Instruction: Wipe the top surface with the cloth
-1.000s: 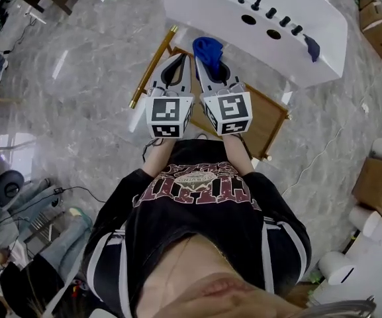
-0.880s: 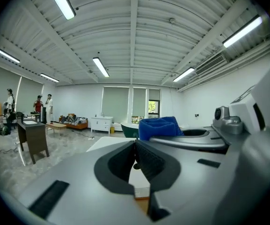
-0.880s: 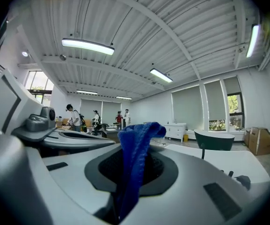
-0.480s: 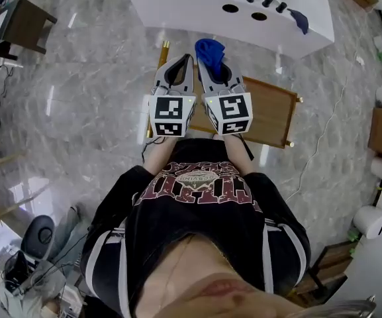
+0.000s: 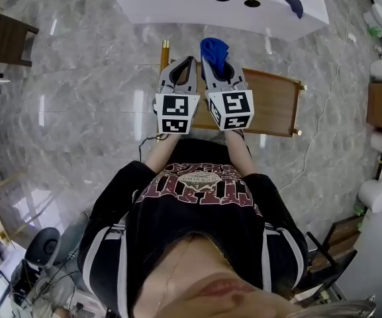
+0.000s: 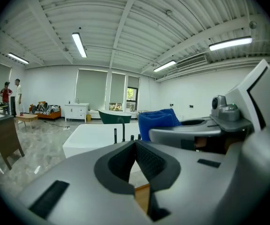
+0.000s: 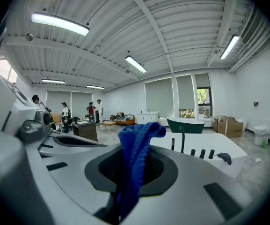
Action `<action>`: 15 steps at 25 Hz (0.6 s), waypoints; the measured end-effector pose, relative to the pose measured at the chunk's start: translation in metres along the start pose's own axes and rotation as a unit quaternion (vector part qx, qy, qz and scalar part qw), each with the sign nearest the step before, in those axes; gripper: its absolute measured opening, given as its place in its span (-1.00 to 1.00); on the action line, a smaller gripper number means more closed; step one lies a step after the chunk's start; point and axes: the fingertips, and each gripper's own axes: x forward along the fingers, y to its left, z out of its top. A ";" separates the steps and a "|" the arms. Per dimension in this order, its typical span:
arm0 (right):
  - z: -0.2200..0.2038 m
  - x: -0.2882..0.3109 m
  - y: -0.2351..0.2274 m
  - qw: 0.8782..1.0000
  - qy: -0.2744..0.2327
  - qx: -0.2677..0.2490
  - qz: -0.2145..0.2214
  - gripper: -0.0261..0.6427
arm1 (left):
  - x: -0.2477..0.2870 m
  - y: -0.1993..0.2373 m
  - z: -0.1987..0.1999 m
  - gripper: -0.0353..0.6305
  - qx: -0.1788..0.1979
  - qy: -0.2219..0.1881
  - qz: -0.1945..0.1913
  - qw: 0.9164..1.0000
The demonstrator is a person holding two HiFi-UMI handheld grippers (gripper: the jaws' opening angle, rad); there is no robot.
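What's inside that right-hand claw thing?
A bunched blue knitted cloth is pinched between the jaws of the grey right gripper, with its top sticking up beyond them. Its lower end is hidden down between the jaws.

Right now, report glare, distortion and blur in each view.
Head view: white glare streaks the glossy floor. Left gripper view: fisheye bend, dark corners, blown-out ceiling strip light. Right gripper view: same bend; the blue cloth looks sharp.

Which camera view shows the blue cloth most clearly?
The right gripper view: the blue cloth stands large, pinched in the right tool. The head view shows it small from above; the left gripper view shows only a part.
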 end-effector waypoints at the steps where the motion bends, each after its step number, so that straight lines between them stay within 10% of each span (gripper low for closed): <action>1: -0.007 0.001 -0.002 1.000 0.007 0.001 0.000 -0.73 | 0.003 0.000 -0.006 -0.75 -0.003 0.005 0.001 1.000; 15: -0.123 0.046 -0.032 0.990 0.115 0.023 0.080 -0.73 | 0.062 -0.004 -0.102 -0.75 -0.027 0.081 0.073 0.994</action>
